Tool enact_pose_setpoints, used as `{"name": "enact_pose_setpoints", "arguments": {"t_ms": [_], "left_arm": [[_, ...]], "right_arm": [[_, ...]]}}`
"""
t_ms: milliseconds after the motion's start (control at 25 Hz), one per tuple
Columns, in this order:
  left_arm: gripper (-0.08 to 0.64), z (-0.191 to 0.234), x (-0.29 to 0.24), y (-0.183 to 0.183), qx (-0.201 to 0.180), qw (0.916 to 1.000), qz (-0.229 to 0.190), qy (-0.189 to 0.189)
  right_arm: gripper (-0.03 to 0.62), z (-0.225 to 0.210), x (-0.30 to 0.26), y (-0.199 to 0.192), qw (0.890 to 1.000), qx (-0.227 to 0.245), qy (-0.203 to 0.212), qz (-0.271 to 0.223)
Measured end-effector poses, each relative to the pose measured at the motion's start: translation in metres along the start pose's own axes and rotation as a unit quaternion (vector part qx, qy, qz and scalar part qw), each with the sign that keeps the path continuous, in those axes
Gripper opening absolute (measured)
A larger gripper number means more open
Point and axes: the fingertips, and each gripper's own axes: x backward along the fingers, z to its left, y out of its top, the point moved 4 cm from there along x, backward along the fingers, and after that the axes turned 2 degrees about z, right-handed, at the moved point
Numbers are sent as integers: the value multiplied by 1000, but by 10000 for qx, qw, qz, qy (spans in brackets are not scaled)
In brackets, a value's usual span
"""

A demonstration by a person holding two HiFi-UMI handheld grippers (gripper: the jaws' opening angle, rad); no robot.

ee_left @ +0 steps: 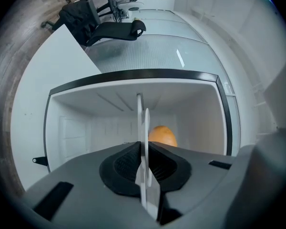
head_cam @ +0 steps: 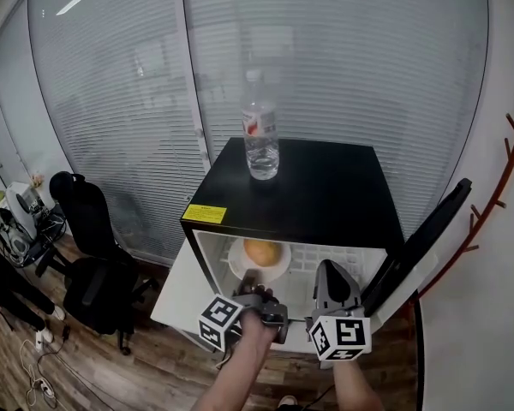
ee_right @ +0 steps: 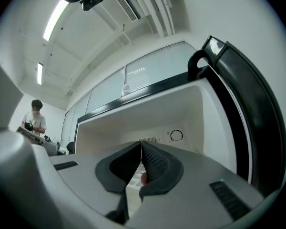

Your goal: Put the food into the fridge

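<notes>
A round orange food [head_cam: 262,251] lies on a white plate [head_cam: 236,265] on the shelf inside the small black fridge [head_cam: 308,191]. My left gripper [head_cam: 250,279] is shut on the plate's near rim. In the left gripper view the plate [ee_left: 144,123] stands edge-on between the pads, with the food [ee_left: 163,135] behind it. My right gripper [head_cam: 330,274] hovers at the right of the fridge's opening. In the right gripper view its jaws [ee_right: 141,148] are shut with nothing between them. They point into the white interior.
The fridge door [head_cam: 420,238] stands open at the right. A clear water bottle [head_cam: 260,137] stands on the fridge's top. A temperature dial [ee_right: 176,135] sits on the back wall. Black office chairs [head_cam: 94,255] are at the left, and a person [ee_right: 34,118] stands far off.
</notes>
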Motion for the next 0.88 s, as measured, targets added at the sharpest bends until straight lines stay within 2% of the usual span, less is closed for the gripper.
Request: {"name": "enact_pose_setpoints", "arguments": {"t_ms": [720, 880], "left_arm": [[49, -7, -15, 0, -181, 9995, -206, -157], [162, -19, -15, 0, -264, 9986, -213, -398]], "right_arm": [[27, -10, -18, -3, 9999, -85, 89, -43], [27, -10, -18, -1, 9999, -89, 69, -55]]}}
